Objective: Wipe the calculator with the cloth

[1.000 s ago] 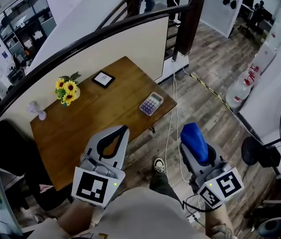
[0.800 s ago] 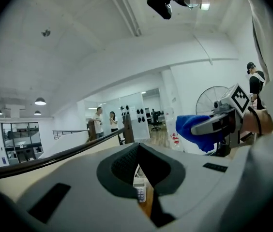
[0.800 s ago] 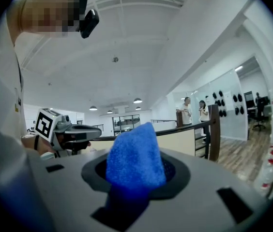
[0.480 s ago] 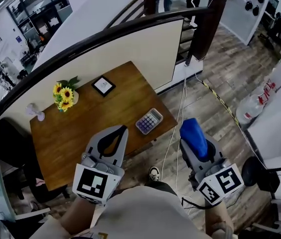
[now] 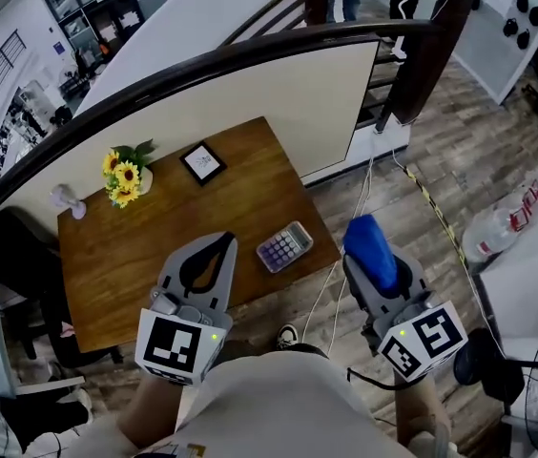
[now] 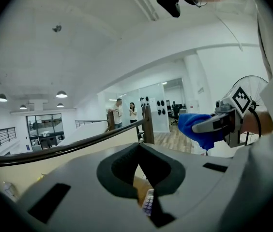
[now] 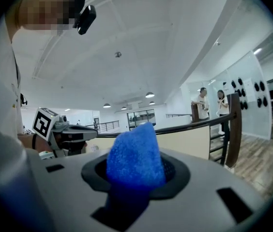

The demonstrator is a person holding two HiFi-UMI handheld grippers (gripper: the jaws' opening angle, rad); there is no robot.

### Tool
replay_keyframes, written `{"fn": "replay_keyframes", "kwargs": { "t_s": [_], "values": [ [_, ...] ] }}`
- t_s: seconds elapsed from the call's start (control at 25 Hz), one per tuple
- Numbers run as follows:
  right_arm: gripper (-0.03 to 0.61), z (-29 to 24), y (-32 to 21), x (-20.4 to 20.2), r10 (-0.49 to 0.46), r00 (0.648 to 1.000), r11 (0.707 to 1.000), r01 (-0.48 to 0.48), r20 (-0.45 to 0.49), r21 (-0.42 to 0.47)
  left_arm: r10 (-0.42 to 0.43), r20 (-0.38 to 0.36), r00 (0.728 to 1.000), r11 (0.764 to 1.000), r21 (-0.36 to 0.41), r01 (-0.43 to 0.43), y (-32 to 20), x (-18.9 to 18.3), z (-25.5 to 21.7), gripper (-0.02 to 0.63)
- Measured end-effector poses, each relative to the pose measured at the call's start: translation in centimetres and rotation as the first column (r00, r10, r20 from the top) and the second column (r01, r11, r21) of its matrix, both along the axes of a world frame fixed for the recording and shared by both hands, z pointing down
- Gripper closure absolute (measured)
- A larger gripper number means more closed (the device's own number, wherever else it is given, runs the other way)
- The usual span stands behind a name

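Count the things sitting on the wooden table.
4: sunflowers at the far left, a pale object beside them, a framed picture at the back, the calculator by the right edge. The left tool hides some tabletop.

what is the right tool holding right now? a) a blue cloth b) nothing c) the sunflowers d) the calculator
A: the right tool is shut on the blue cloth, which sticks out past its tips, while the calculator lies on the table.
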State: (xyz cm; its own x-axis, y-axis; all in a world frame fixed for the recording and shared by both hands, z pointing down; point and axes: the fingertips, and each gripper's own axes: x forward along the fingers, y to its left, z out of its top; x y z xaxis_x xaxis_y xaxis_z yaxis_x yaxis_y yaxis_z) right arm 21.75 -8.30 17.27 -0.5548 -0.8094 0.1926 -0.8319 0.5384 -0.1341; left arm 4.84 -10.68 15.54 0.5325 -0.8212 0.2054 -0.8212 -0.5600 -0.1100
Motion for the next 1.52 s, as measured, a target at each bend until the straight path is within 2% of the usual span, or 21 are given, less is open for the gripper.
{"fn": "replay_keyframes", "kwargs": {
  "t_s": [0.4,0.8,1.16,1.52],
  "values": [
    [0.426,1.6,-2.2,-1.8,-0.028,1.0,0.999,0.028,0.006,-0.025,-0.053,0.018,0.998,0.998,-0.018,0.053,-0.8,-2.3,1.6,0.611],
    [0.426,3.9,-3.6,-3.2,0.029,0.999,0.994,-0.031,-0.02,-0.102,-0.002,0.026,1.0,0.996,-0.087,0.004,-2.4,-4.0,4.2,0.611],
    [0.426,9.3,-7.1,-4.0,0.065,0.995,0.98,-0.077,-0.07,-0.184,0.039,0.045,0.998,0.979,-0.203,-0.029,-4.7,-4.6,10.7,0.611],
    [0.426,18.3,-10.7,-4.2,0.075,0.989,0.95,-0.111,-0.131,-0.29,0.075,0.054,0.996,0.937,-0.347,-0.052,-6.8,-3.7,19.9,0.611]
  ]
}}
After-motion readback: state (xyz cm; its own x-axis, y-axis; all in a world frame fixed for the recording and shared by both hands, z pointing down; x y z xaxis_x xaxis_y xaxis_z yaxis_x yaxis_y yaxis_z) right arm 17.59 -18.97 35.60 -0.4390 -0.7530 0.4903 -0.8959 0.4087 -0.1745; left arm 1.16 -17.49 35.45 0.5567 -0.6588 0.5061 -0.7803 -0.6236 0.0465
